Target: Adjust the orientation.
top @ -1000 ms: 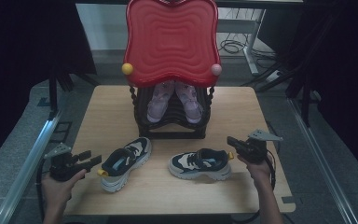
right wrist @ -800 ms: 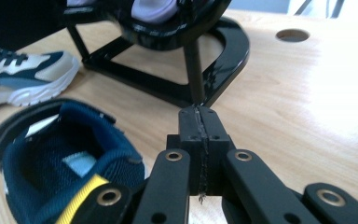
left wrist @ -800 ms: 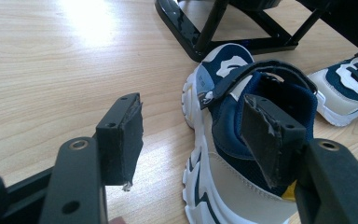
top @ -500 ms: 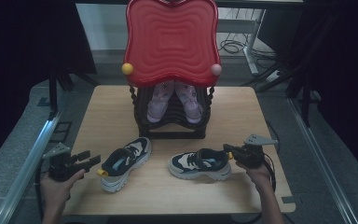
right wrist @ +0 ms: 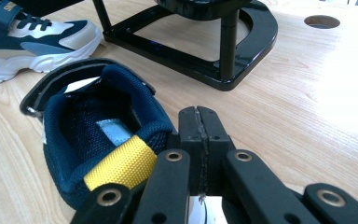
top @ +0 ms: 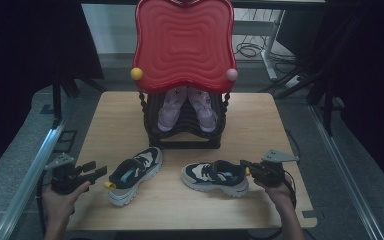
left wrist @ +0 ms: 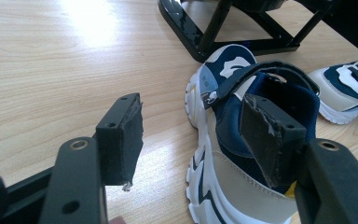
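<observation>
Left gripper (top: pixel 91 170) gapes beside the left sneaker's (top: pixel 132 174) heel; right gripper (top: pixel 246 169), pinched empty, touches the right sneaker's (top: pixel 215 177) heel near the table's (top: pixel 280 145) front edge.

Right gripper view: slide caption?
Right gripper, jaws shut, beside the heel of a navy sneaker on the wooden table.

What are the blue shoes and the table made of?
The left shoe and right shoe look like woven mesh fabric inside, smooth cream panels, probably synthetic leather, and white rubbery soles. The table looks like pale wood, or wood-look laminate: grain lines, slight sheen.
</observation>
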The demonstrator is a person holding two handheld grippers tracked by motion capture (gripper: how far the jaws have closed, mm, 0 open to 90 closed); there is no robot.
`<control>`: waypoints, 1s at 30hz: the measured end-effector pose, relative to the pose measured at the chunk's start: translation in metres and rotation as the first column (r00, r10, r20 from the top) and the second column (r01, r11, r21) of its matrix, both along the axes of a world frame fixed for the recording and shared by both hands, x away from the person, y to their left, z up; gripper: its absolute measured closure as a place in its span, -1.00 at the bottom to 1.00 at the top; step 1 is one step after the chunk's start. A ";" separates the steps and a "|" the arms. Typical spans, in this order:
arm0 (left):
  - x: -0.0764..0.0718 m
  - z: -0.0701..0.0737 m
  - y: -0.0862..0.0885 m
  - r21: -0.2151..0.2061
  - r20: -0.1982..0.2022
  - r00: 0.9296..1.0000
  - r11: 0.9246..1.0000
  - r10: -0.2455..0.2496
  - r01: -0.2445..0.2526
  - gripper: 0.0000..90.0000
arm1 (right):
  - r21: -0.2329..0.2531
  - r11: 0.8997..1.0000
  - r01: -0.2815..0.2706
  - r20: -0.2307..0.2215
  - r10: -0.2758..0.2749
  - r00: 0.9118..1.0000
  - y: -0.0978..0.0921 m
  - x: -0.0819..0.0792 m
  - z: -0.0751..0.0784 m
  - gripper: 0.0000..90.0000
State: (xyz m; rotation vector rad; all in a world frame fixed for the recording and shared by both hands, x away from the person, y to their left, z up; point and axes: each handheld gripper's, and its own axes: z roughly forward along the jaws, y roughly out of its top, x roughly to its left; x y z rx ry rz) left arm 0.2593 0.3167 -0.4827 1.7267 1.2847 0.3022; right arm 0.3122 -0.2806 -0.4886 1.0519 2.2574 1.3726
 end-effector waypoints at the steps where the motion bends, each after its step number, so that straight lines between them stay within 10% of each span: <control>1: 0.000 0.000 0.000 0.000 0.000 1.000 1.000 0.000 0.000 -0.13 | -0.002 1.000 -0.001 0.001 0.001 1.000 0.000 -0.002 0.000 1.00; 30: -0.001 0.001 0.004 -0.020 0.005 1.000 1.000 0.007 -0.006 -0.13 | -0.034 0.999 0.027 0.027 -0.027 0.999 0.007 -0.049 0.000 1.00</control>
